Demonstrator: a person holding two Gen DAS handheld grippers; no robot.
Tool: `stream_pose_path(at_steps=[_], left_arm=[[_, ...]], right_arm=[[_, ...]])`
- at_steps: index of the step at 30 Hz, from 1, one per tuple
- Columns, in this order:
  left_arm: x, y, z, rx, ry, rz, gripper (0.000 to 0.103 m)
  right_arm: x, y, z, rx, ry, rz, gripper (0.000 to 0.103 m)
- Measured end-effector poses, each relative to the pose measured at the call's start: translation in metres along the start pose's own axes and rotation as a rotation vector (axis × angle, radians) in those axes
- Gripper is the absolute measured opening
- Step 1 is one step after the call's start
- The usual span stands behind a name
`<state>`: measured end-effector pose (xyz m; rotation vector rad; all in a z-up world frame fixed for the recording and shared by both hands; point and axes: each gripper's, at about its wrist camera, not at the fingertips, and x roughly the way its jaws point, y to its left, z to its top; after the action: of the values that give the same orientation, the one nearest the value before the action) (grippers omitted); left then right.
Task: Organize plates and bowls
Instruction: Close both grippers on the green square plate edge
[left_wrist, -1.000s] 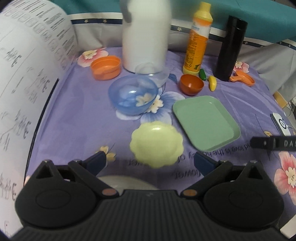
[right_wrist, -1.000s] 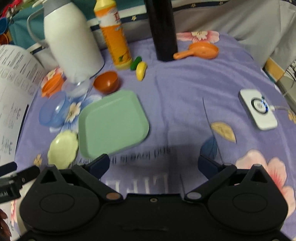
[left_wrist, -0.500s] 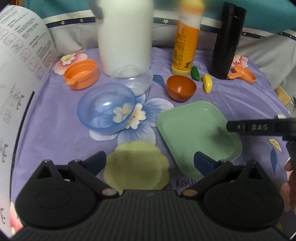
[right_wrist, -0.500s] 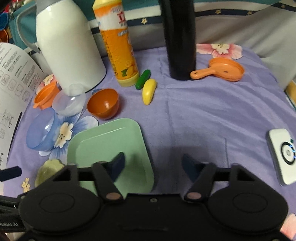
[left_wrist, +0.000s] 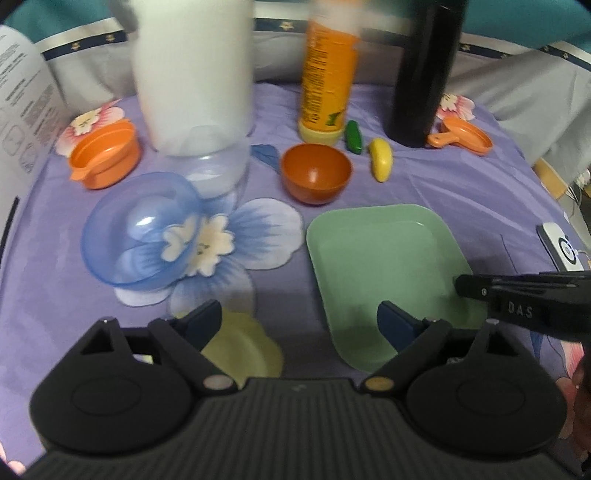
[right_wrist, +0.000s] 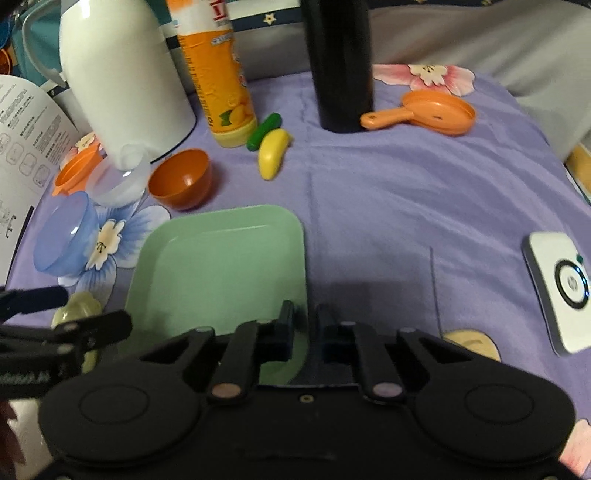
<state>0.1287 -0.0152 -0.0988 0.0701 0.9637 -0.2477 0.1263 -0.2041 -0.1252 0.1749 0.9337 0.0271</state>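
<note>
**Thin rim pinch on the green plate looks sketchy**

The square green plate (right_wrist: 221, 266) lies flat on the purple cloth (right_wrist: 406, 206), in front of the brown-orange bowl (right_wrist: 181, 181). The right gripper (right_wrist: 306, 325) is clamped on the plate's near right rim, just a sliver of it, so I reckon it slips or tilts when lifted. The left gripper (left_wrist: 299, 321) hangs spread wide over the little yellow scalloped dish (left_wrist: 240, 347), holding nothing. A swinging plate might clip that bowl or the blue bowl (left_wrist: 142, 229).

A purple floral cloth (right_wrist: 388, 206) carries a green square plate (right_wrist: 221, 266), blue bowl (left_wrist: 140, 229), orange bowl (left_wrist: 316, 173), toy banana (right_wrist: 272, 153) and white thermos (right_wrist: 122, 74)
</note>
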Motion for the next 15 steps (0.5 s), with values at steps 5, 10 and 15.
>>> stream_pose_path(at_steps=[5, 10, 15], left_arm=[[0.016, -0.017, 0.006, 0.029, 0.042, -0.033, 0.083], [0.027, -0.026, 0.009, 0.046, 0.056, -0.041, 0.078], [0.033, -0.037, 0.007, 0.102, 0.058, -0.031, 0.053]], right_arm=[[-0.004, -0.01, -0.001, 0.019, 0.012, 0.018, 0.012], [-0.003, -0.013, -0.001, 0.037, 0.004, 0.028, 0.016], [0.001, -0.008, 0.001, 0.047, -0.029, 0.028, 0.022]])
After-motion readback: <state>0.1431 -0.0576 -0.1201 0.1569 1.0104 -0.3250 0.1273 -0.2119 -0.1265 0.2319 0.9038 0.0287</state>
